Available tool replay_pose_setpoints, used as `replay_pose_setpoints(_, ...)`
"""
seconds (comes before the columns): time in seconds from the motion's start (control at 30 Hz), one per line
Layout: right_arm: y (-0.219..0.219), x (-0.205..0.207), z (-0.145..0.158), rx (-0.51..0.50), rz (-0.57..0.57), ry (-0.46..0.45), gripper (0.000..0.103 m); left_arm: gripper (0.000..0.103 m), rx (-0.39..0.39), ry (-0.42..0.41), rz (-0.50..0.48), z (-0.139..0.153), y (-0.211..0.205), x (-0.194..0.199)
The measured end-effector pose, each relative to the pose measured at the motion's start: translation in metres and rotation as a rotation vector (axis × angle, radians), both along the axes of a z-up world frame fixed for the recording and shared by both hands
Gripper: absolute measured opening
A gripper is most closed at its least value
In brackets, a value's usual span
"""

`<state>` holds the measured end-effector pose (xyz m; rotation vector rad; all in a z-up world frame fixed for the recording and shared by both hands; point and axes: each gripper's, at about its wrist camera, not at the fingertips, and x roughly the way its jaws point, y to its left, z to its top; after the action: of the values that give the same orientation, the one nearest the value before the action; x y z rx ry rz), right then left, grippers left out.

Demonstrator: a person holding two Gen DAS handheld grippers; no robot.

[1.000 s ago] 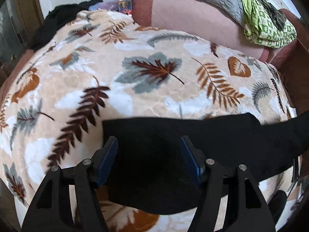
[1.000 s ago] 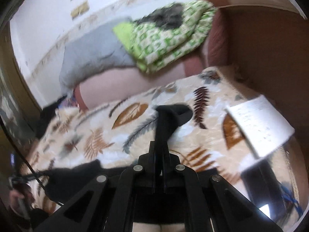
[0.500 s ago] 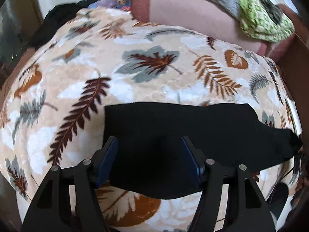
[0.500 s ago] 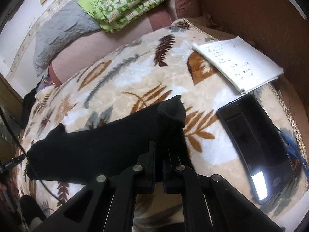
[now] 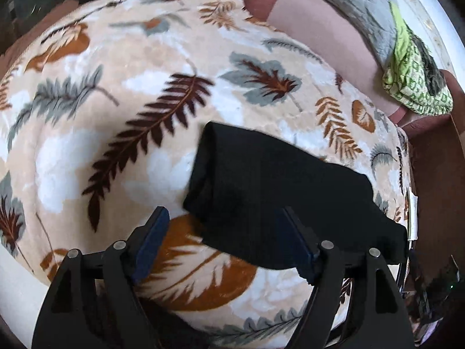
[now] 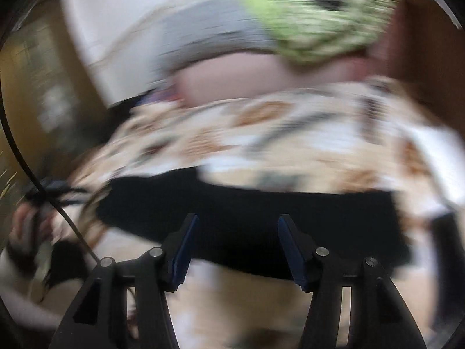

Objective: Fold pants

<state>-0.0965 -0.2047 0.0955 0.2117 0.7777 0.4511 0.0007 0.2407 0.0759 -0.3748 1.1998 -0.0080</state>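
The black pants (image 5: 279,192) lie folded into a long band on the leaf-print blanket (image 5: 122,122). In the left wrist view my left gripper (image 5: 226,238) hangs over the band's near left end. Its jaws are opening, and cloth lies under them but the blue pads do not press on it. The right wrist view is heavily blurred. There the pants (image 6: 250,218) stretch across the middle, and my right gripper (image 6: 237,247) stands above them with its jaws opening and nothing pinched between the pads.
A pink bolster (image 5: 319,32), a grey quilted cover (image 5: 348,3) and a green patterned bundle (image 5: 415,81) lie at the bed's far side. A brown wooden board (image 5: 436,174) borders the right. A hand (image 6: 26,221) with a cable shows at the left of the right wrist view.
My right gripper let go of the pants end it was shut on and swung away, now open. The left gripper shifted left and rolled; its jaws widened. The pants now lie flat on the blanket.
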Motion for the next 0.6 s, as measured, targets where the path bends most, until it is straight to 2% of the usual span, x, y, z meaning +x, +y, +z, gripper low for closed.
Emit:
replay_pose_setpoints(0.07,0.056,0.012,-0.013,0.032,0.148,0.022,0.057,0.078,-0.011,0.022,0.015,-0.008,0.002,0.0)
replay_pose_setpoints(0.17,0.125,0.023,-0.024,-0.025,0.29,-0.003,0.055,0.078,-0.011,0.057,-0.002,-0.021,-0.004,0.003)
replay_pose_setpoints(0.27,0.172,0.03,-0.036,-0.035,0.401,-0.014,0.055,0.078,0.011,0.078,-0.059,-0.033,-0.017,0.006)
replay_pose_setpoints(0.37,0.206,0.041,-0.049,-0.116,0.458,-0.022,0.055,0.078,0.028,0.059,-0.064,-0.037,-0.021,0.011)
replay_pose_setpoints(0.43,0.22,0.049,-0.056,-0.115,0.478,-0.013,0.055,0.075,0.032,0.046,-0.059,-0.038,-0.02,0.017)
replay_pose_setpoints(0.47,0.226,0.06,-0.06,-0.093,0.473,0.003,0.05,0.071,0.029,0.038,-0.059,-0.037,-0.02,0.02)
replay_pose_setpoints(0.5,0.23,0.068,-0.064,-0.075,0.468,0.018,0.044,0.061,0.03,0.032,-0.066,-0.036,-0.019,0.022)
replay_pose_setpoints(0.53,0.23,0.068,-0.065,-0.064,0.467,0.03,0.028,0.05,0.044,0.027,-0.079,-0.035,-0.02,0.025)
replay_pose_setpoints(0.57,0.231,0.076,-0.071,-0.049,0.463,0.06,0.009,0.043,0.066,0.02,-0.095,-0.033,-0.021,0.029)
replay_pose_setpoints(0.6,0.231,0.081,-0.074,-0.032,0.455,0.082,0.006,0.032,0.086,0.011,-0.116,-0.033,-0.023,0.033)
